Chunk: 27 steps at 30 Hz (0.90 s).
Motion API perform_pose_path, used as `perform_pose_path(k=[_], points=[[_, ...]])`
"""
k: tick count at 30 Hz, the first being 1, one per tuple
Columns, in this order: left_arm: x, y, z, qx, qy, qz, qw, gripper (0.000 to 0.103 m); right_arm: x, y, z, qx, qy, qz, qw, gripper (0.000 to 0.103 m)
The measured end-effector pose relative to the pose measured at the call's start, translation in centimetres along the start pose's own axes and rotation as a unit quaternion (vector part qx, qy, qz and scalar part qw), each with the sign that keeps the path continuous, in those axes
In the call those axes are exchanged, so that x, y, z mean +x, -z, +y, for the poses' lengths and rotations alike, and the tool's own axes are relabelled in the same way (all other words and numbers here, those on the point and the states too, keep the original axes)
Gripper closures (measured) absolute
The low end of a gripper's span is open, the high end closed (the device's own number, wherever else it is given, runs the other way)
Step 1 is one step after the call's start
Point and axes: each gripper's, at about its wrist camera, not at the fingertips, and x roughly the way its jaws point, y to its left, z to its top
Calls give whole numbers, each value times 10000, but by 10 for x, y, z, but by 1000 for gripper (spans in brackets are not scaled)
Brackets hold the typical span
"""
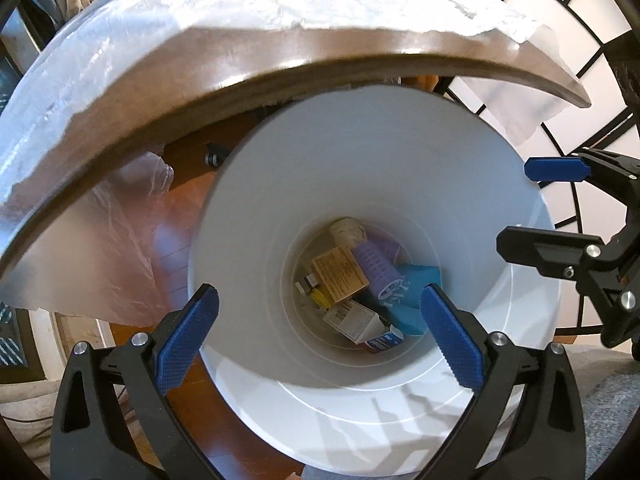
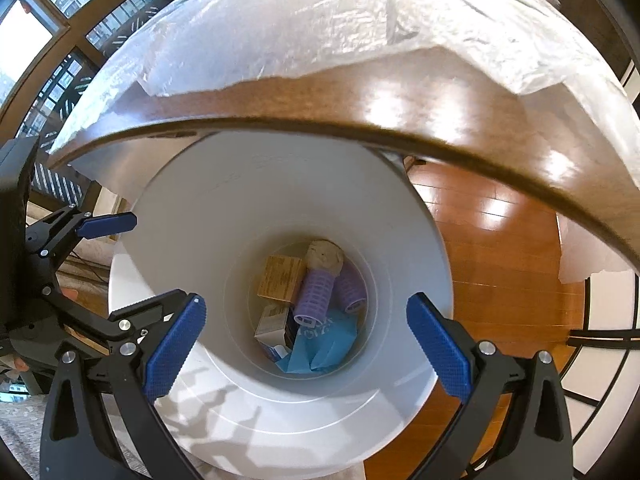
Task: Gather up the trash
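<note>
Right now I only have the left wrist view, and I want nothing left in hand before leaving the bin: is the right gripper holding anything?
Observer: No. The right gripper is open over the bin, with nothing between its pads.
Operator: How many purple rollers are in there?
Observer: Two purple rollers, side by side.
Operator: What is on the bin's right?
Observer: Wood floor, running under the table.

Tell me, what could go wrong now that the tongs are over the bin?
1. The white round plastic bin sits partly under the brown wooden table edge; lifting either open tongs carelessly might bump it.
2. The thin clear plastic sheet hangs off the table and could snag.
3. Both tongs hover close together and may collide.
</note>
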Motion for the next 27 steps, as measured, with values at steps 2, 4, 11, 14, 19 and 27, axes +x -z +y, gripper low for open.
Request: perform_pose_path(k=[2, 4, 11, 14, 19, 27], points=[[-3, -2, 1, -26, 1, -27, 10000, 2, -5, 0, 0, 35, -6, -14, 10000, 4], [-8, -3, 2, -80, 24, -50, 10000, 2, -13, -1, 0, 59, -63, -17, 10000, 4], [-67, -19, 10, -284, 239, -601, 9975, 2, -69, -18, -1, 133, -158, -599, 9980, 4], [-88, -35, 20, -373, 163, -959, 9946, 2, -92, -42, -13, 190, -1, -1059, 9942, 4], [-100, -78, 60, -716, -313, -1485, 9858, 2, -104, -94, -45, 304, 450, -1633, 9851, 4], [-97, -145, 121, -1219, -741, -1841, 9725, 2, -98, -161, -85, 414, 849, -1899, 9772, 4]])
